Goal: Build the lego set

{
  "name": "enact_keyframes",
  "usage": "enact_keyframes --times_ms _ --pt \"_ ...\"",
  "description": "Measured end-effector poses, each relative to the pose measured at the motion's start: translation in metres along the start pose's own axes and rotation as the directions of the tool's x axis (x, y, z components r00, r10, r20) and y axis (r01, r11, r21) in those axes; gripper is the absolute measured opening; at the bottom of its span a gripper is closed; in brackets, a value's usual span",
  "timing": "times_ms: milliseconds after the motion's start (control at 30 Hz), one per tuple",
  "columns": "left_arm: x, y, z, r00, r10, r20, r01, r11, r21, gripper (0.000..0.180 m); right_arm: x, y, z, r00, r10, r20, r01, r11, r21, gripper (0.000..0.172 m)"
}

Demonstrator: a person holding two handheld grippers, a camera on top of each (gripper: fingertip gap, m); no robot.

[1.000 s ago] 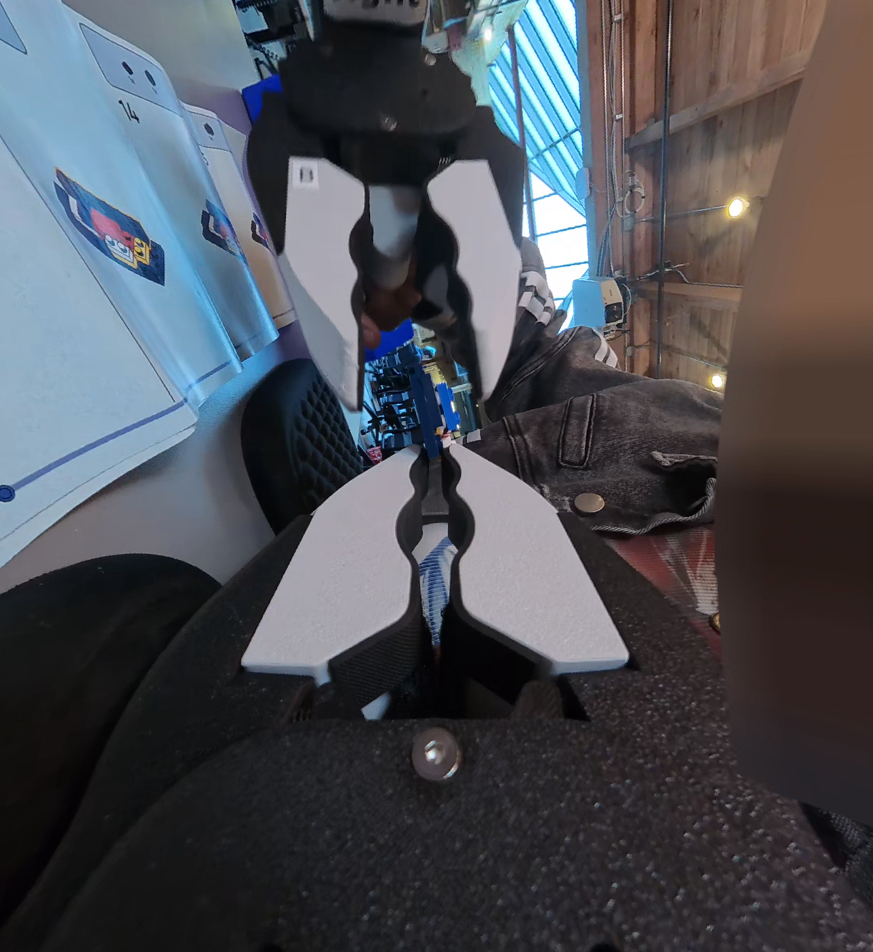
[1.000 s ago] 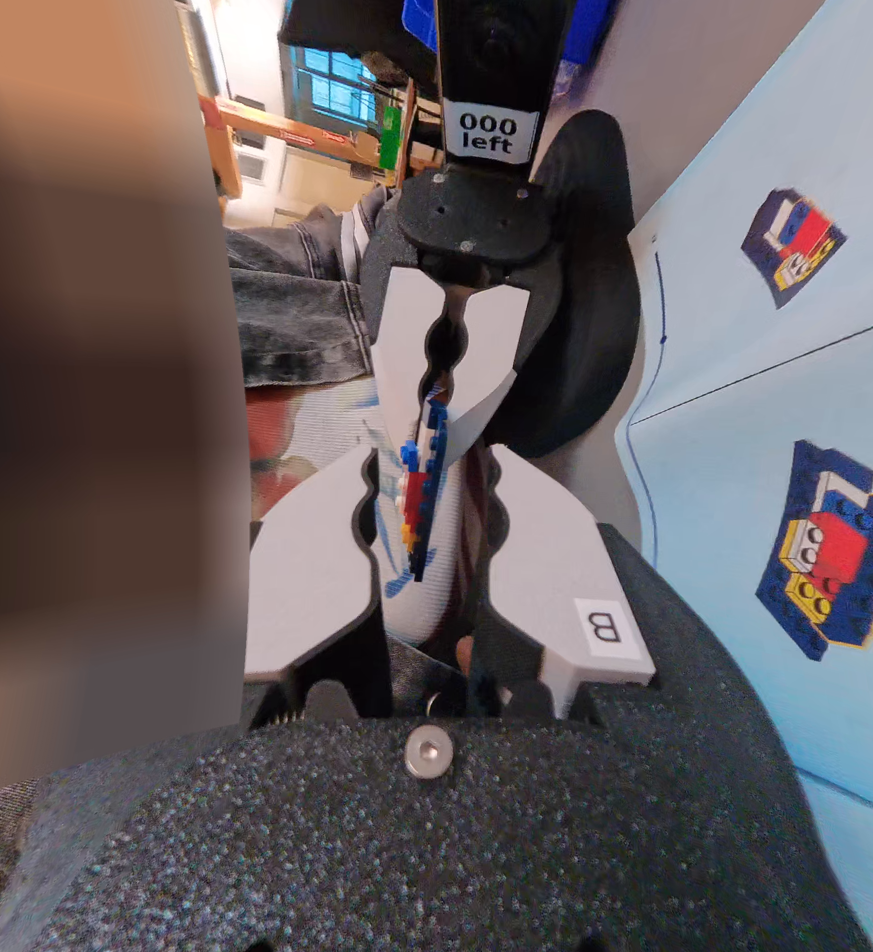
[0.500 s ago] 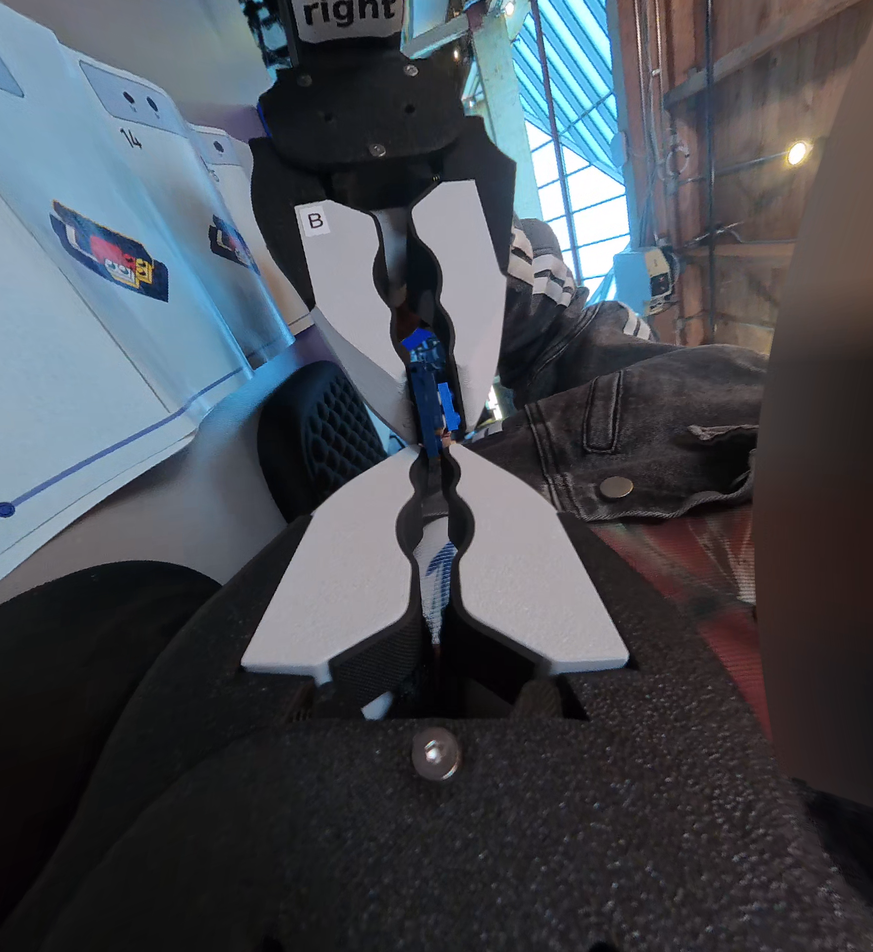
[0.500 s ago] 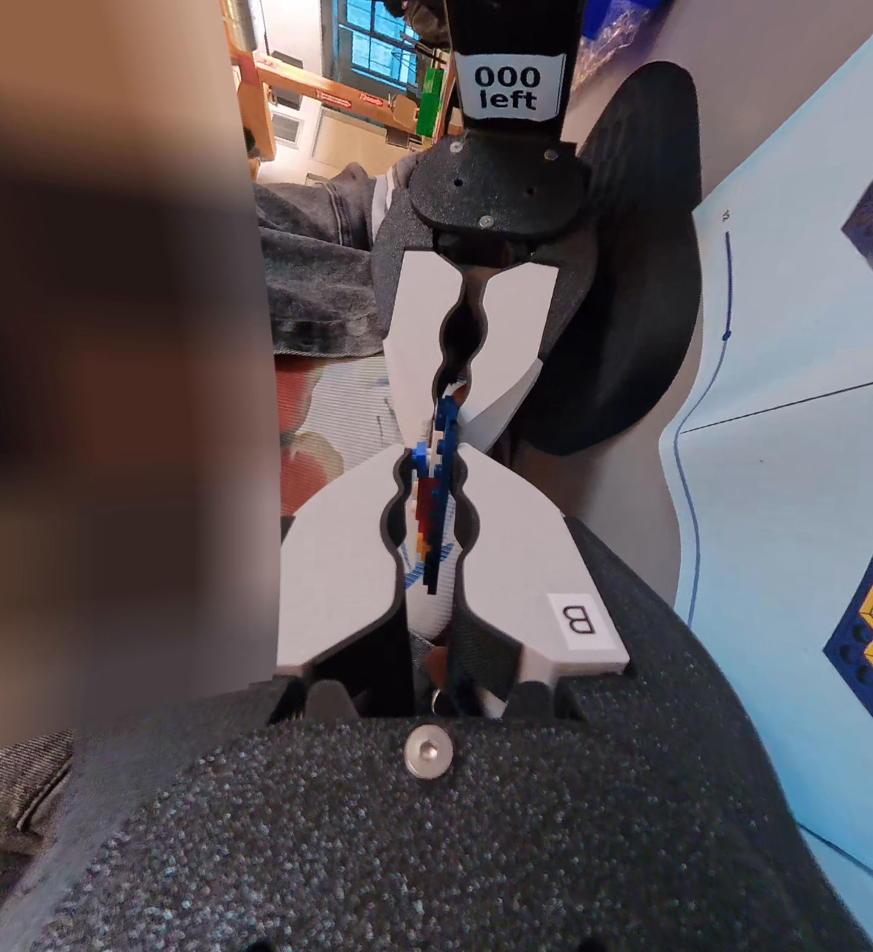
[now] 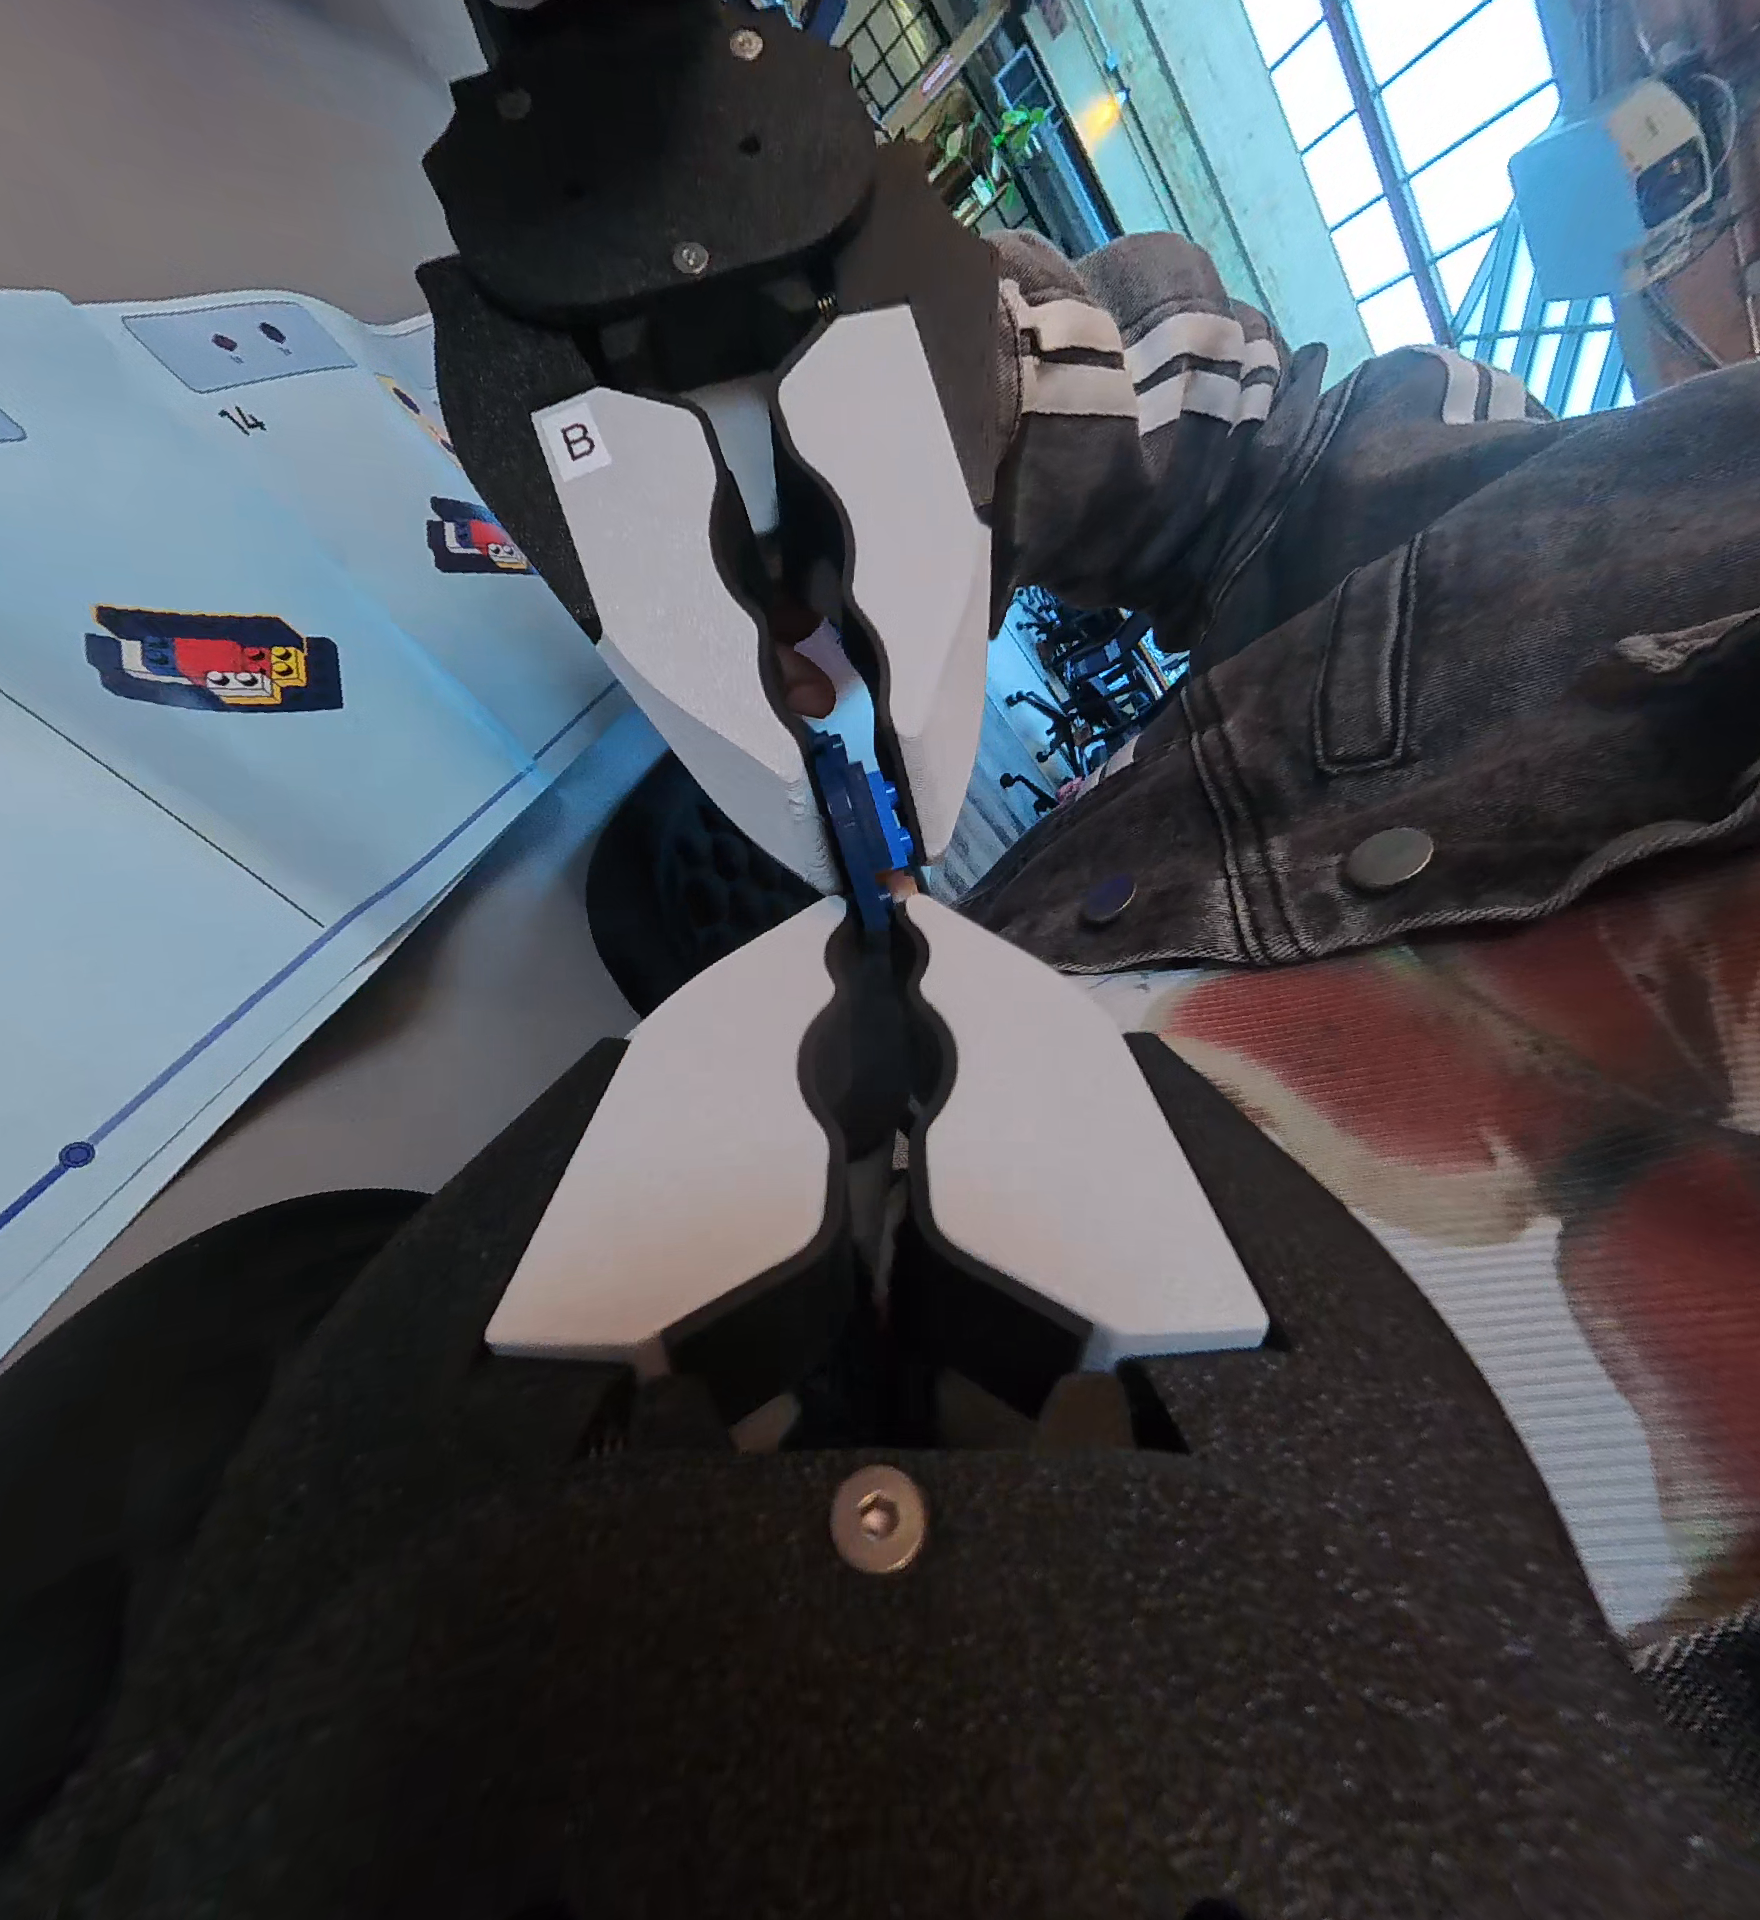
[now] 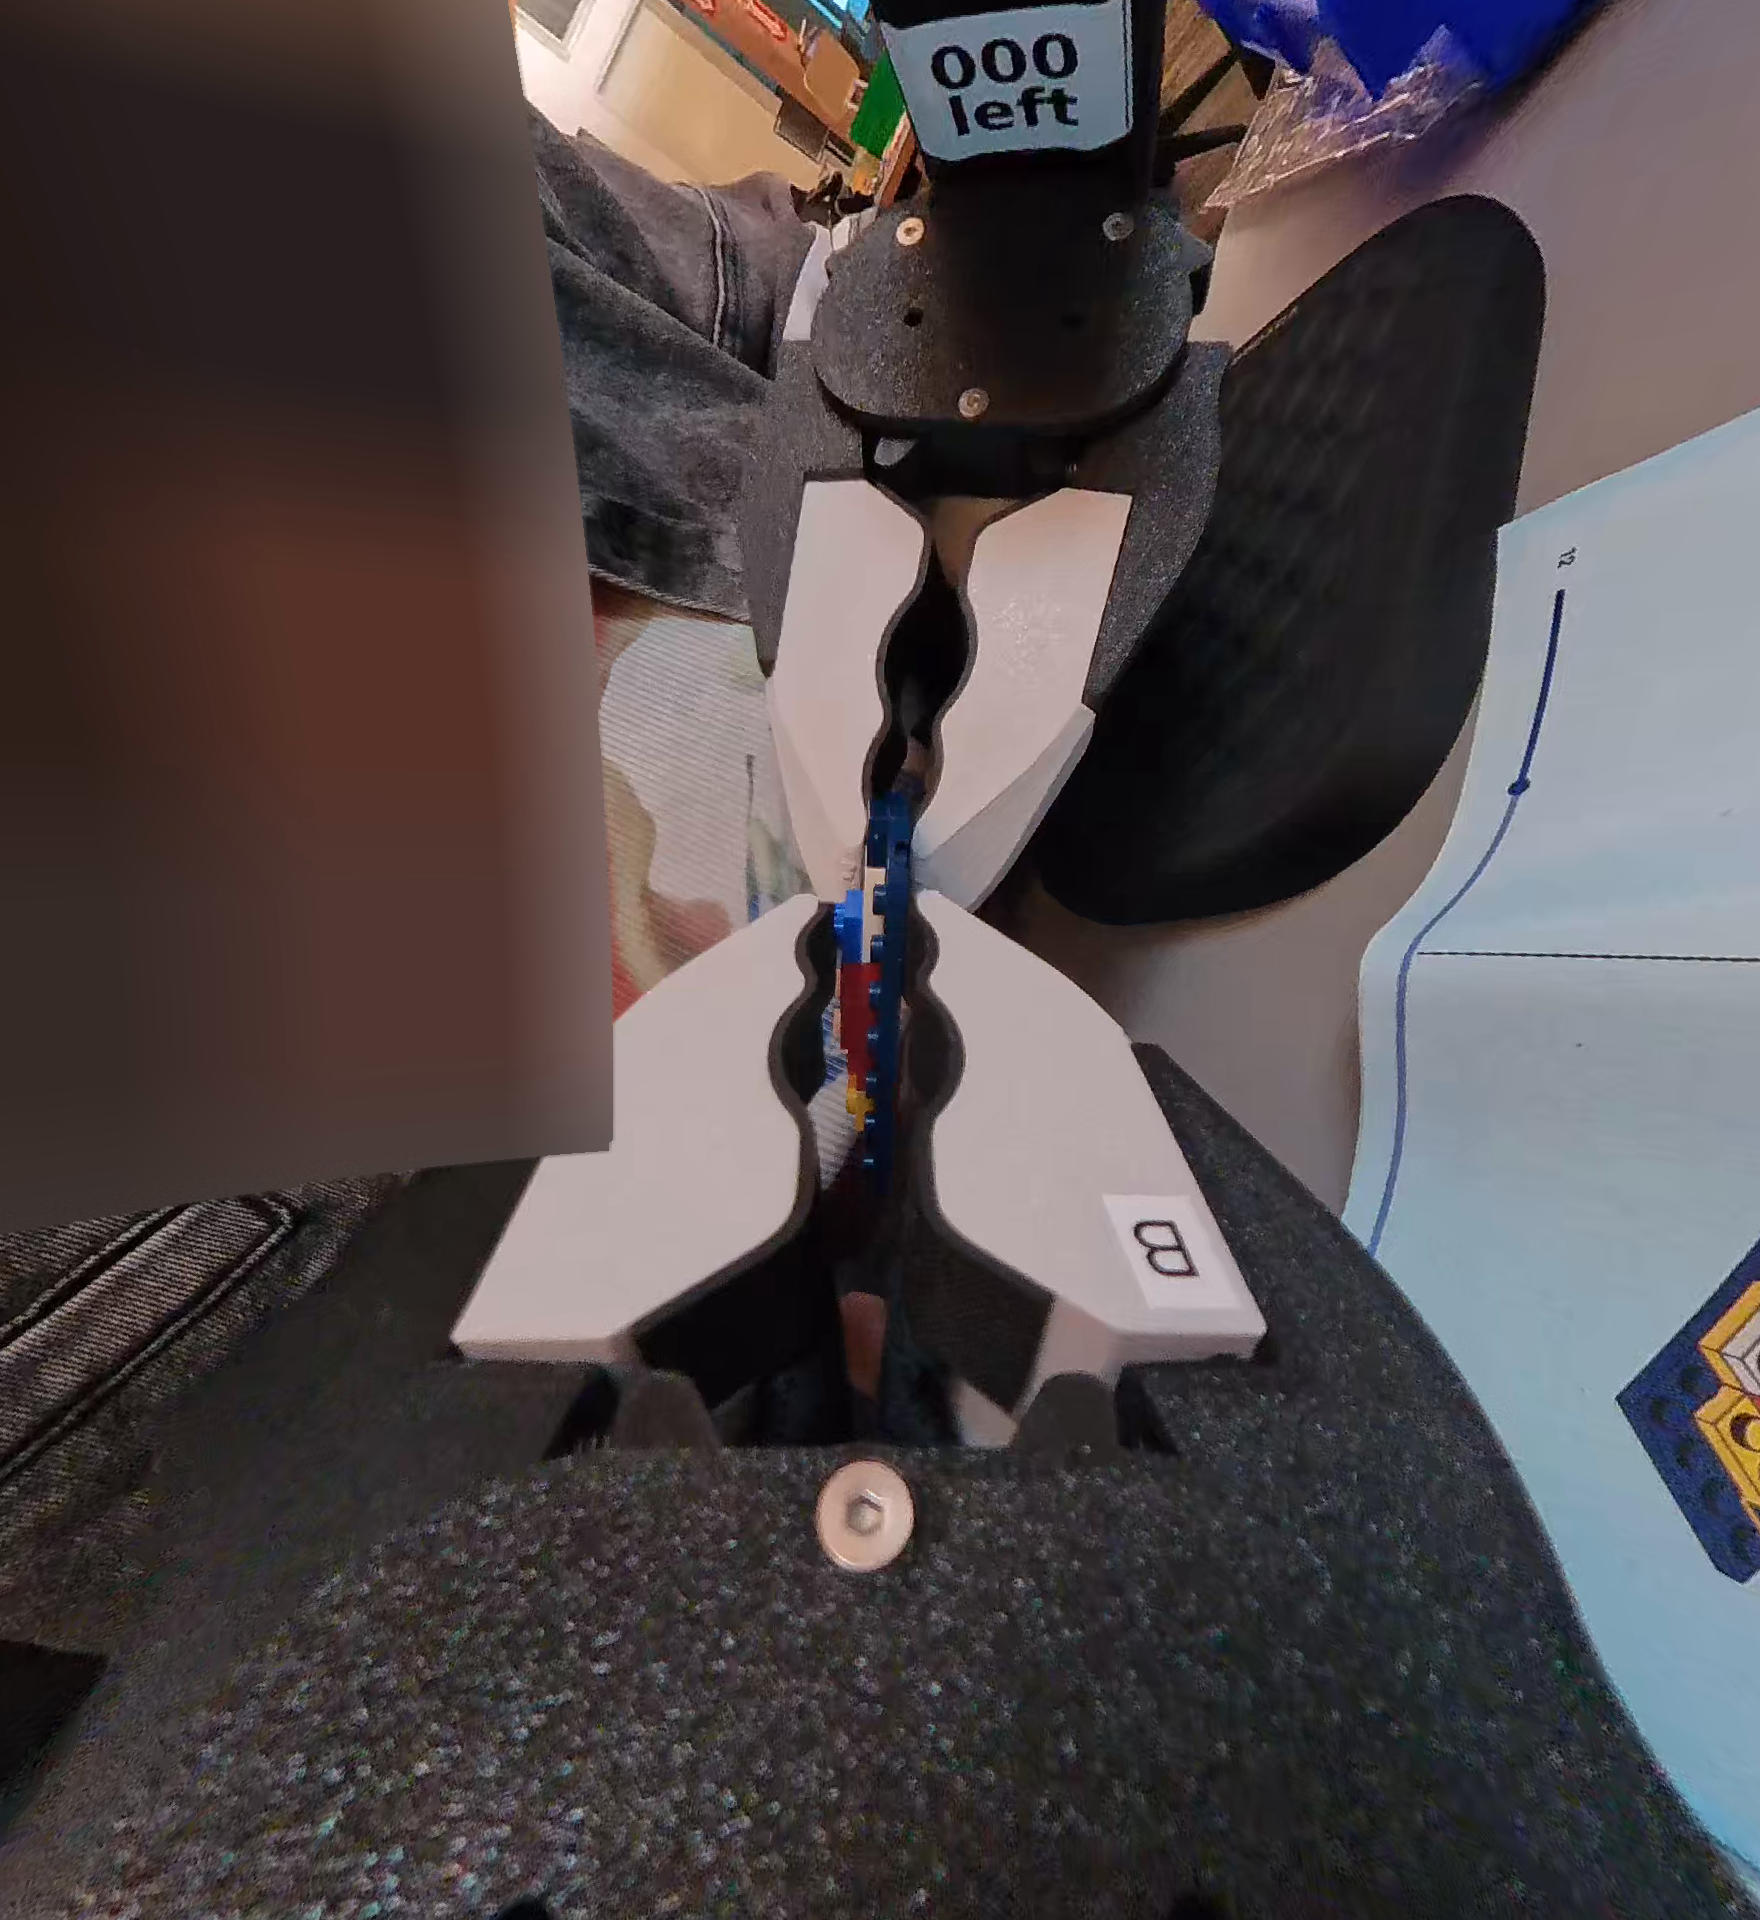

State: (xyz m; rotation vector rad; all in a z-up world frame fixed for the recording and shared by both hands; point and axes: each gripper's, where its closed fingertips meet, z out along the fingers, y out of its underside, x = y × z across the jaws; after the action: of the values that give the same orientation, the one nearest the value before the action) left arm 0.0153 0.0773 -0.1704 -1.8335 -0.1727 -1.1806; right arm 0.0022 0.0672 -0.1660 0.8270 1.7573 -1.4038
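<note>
1. The left gripper (image 5: 874, 914) had white, matte fingers with wavy black inner edges, mounted on a grainy black body with a steel hex bolt. Its jaws stood narrow, pinching the edge of a dark blue studded brick plate (image 5: 860, 831).
2. The right gripper (image 6: 874, 914) was of the same build, one finger bearing a small white label. Its jaws were closed narrowly on the same brick plate (image 6: 891, 997), which ran edge-on down the wavy slot between the fingers.
3. The plate carried small bricks on one face: a lighter blue one and a white one near the tips, a red block (image 6: 858, 1013) farther in, and a yellow piece (image 6: 858, 1107) deepest. The assembly hung in the air between the two grippers, which met tip to tip, each clamped on an opposite end.
4. A grey, smooth tabletop (image 5: 367, 1081) lay to the side. On it lay pale blue instruction sheets (image 5: 180, 831) printed with pictures of brick builds and thin blue lines.
5. A rounded black object with a dimpled, quilted surface (image 5: 689, 894) rested on the tabletop beyond the sheets.
6. A person's faded grey denim jacket (image 5: 1478, 727) with metal snap buttons and striped cuffs was close by, over a ribbed red-and-white printed shirt (image 5: 1478, 1195).
7. Farther off were wooden plank walls and large gridded windows (image 5: 1375, 125).
</note>
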Motion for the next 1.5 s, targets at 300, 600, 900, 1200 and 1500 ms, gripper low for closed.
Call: enact_keyframes --times_ms 300,600,900,1200,1500 --pt "0.018 -0.012 -0.01 0.985 0.111 -0.133 -0.098 0.99 0.106 0.031 -0.007 -0.004 -0.006 0.993 0.105 0.059 -0.107 0.994 0.033 0.012" --pt "0.014 -0.02 -0.023 0.861 0.506 0.057 -0.509 0.855 0.103 0.063 -0.006 0.002 -0.003 0.988 0.134 0.07 -0.134 0.991 -0.009 0.012" --pt "0.012 -0.015 -0.019 0.694 0.718 0.055 -0.719 0.694 0.013 0.072 -0.008 0.01 0.001 0.989 0.139 0.057 -0.136 0.99 -0.049 0.012" --pt "0.014 -0.007 0.004 0.561 0.824 -0.076 -0.828 0.56 -0.037 0.059 -0.016 0.013 0.007 0.974 0.196 0.116 -0.19 0.98 -0.066 0.012" --pt "0.015 0.002 0.012 0.445 0.893 -0.066 -0.895 0.441 -0.061 0.039 -0.024 0.017 0.012 0.952 0.246 0.18 -0.228 0.967 -0.116 0.012"
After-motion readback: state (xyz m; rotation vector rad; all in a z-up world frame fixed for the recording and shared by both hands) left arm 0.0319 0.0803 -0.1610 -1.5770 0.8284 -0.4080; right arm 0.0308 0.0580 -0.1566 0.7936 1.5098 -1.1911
